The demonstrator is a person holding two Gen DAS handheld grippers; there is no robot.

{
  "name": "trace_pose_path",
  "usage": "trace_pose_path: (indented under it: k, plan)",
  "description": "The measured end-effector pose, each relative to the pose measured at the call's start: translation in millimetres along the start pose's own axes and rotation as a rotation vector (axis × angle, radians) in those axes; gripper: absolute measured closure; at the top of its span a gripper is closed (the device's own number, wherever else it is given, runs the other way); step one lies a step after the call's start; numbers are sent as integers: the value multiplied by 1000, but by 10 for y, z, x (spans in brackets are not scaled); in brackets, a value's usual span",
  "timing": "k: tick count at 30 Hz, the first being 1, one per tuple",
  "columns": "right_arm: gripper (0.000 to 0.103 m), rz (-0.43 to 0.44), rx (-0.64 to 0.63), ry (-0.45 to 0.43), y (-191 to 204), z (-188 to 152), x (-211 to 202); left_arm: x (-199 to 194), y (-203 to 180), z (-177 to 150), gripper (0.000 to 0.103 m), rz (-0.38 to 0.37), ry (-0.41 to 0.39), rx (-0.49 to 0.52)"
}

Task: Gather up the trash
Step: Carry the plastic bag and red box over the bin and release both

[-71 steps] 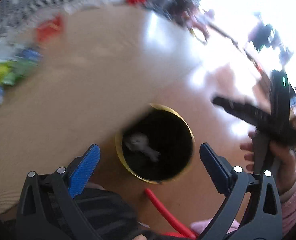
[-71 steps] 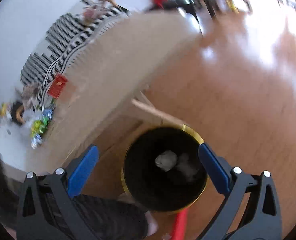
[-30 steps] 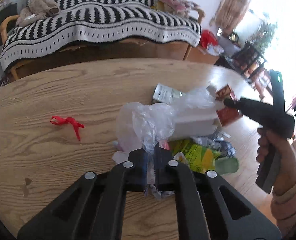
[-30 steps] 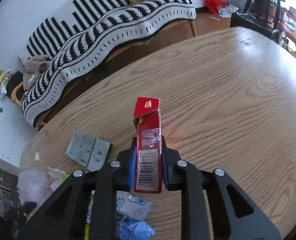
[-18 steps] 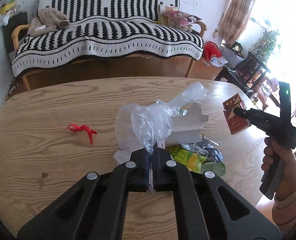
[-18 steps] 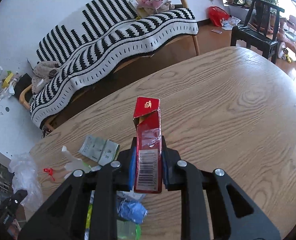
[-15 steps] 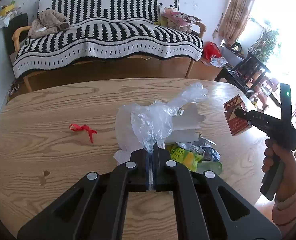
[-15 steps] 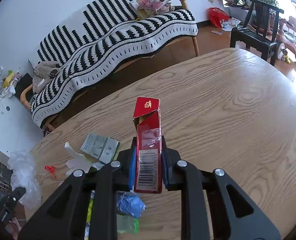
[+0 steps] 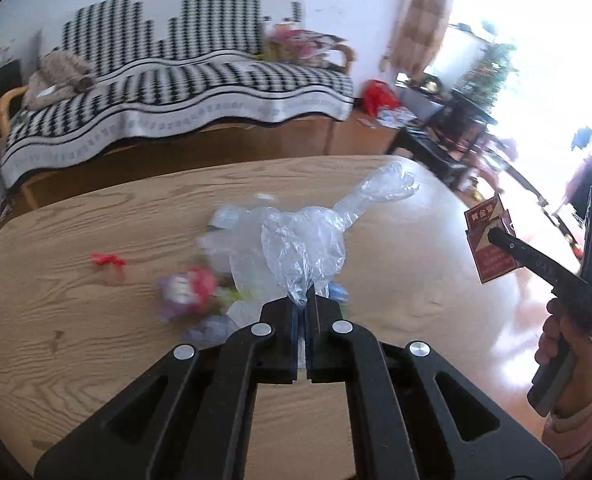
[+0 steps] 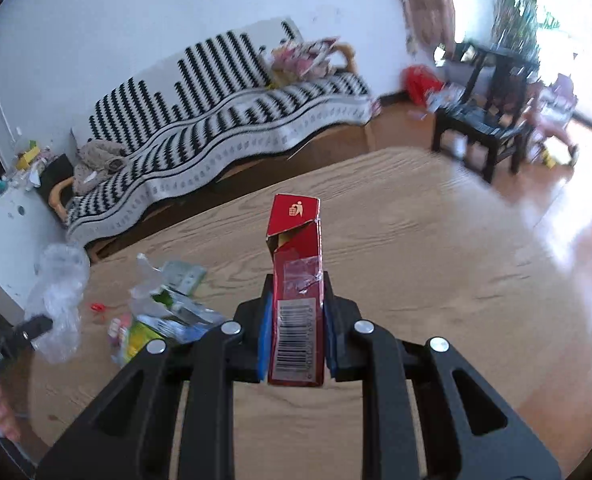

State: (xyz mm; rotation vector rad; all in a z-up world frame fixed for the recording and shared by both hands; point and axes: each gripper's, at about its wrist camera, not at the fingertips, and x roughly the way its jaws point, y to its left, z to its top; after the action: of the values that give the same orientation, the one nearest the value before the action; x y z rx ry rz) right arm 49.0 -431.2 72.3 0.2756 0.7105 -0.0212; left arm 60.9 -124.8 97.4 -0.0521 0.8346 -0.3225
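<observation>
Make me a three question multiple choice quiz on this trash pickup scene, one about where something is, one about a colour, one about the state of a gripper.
1. Where does the small red ribbon scrap lie?
A. on the sofa
B. on the wooden table
C. on the black chair

2. What colour is the carton in the right gripper?
A. red
B. green
C. white

3. What is the left gripper doing?
A. open above the table
B. shut on nothing
C. shut on the clear plastic bag

Answers: 1 B, it rests on the wood grain left of the litter pile. 2 A, its printed faces are red. 3 C, the bag's neck is pinched between its pads.
</observation>
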Motion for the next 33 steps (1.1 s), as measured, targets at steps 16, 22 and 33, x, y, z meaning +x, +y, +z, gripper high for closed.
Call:
trace_pose_path:
  k: [16, 22, 33]
  plan:
    - [82, -77, 221, 102, -1573, -1437, -955, 596, -2107, -1539, 102, -336, 325, 227]
    - [82, -84, 338, 286, -1922, -2154, -668, 1124, -2349, -2025, 102, -325, 511, 240]
    - [82, -41, 395, 355, -2075, -2244, -362, 1408, -2404, -2180, 102, -307, 580, 254]
